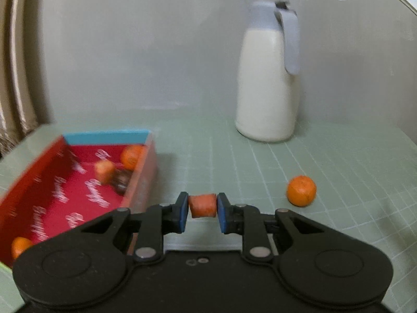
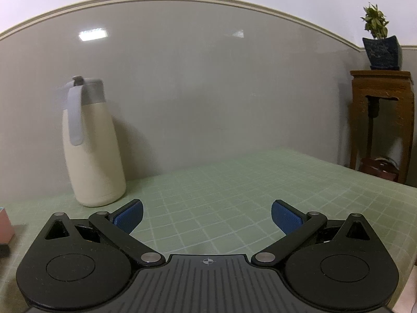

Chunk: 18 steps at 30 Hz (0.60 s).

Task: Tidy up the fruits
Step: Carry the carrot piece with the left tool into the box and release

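My left gripper (image 1: 202, 206) is shut on a small orange fruit (image 1: 202, 205), squeezed between its blue pads, held above the green mat just right of a red box (image 1: 31, 180). The box has a blue far wall and holds several orange fruits, one (image 1: 132, 156) at its far right corner, a blurred one (image 1: 104, 170) beside it and one (image 1: 19, 246) at the near left. A loose orange (image 1: 301, 191) lies on the mat to the right. My right gripper (image 2: 207, 215) is open and empty over the mat.
A cream jug with a grey lid (image 1: 268, 78) stands at the back by the wall; it also shows in the right wrist view (image 2: 92, 146). A wooden stand (image 2: 381, 120) with a potted plant (image 2: 381, 44) is beyond the table's right edge. A curtain (image 1: 15, 65) hangs left.
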### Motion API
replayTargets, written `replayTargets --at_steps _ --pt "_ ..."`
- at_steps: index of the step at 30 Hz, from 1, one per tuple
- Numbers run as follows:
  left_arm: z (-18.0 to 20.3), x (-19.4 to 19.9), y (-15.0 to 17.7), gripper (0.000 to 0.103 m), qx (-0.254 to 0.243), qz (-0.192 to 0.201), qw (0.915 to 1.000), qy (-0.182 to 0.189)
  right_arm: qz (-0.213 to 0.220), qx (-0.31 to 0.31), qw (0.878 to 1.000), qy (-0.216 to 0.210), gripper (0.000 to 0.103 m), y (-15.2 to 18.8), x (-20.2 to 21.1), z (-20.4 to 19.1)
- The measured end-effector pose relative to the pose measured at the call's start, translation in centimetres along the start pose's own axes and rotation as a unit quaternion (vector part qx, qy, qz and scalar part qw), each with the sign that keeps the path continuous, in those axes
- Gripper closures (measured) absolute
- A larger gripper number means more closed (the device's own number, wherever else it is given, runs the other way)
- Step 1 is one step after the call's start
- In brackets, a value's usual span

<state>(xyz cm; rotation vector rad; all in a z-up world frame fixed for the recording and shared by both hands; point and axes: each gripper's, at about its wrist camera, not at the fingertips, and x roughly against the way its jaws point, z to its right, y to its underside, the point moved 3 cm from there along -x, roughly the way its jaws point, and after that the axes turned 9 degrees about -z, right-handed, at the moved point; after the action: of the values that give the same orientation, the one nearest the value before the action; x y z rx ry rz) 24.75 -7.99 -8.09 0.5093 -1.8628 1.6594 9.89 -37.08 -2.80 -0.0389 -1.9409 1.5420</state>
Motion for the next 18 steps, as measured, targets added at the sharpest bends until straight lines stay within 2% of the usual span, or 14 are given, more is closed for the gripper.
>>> replayTargets --at_steps 7,14,18 --pt "-3.9 2.5 -0.4 0.089 0.018 0.020 0.9983 -0.053 0.005 0.020 1.000 -0.013 0.000 0.4 0.4 -1.8" --pt "-8.6 1.7 0.4 0.089 0.054 -0.006 0.9929 -0.106 0.007 0.050 0.998 -0.028 0.000 1.2 0.5 -4.0" --pt "-10.5 1.2 0.9 0.086 0.073 -0.020 0.9904 -0.115 0.011 0.065 0.997 -0.032 0.000 1.5 0.5 -5.0"
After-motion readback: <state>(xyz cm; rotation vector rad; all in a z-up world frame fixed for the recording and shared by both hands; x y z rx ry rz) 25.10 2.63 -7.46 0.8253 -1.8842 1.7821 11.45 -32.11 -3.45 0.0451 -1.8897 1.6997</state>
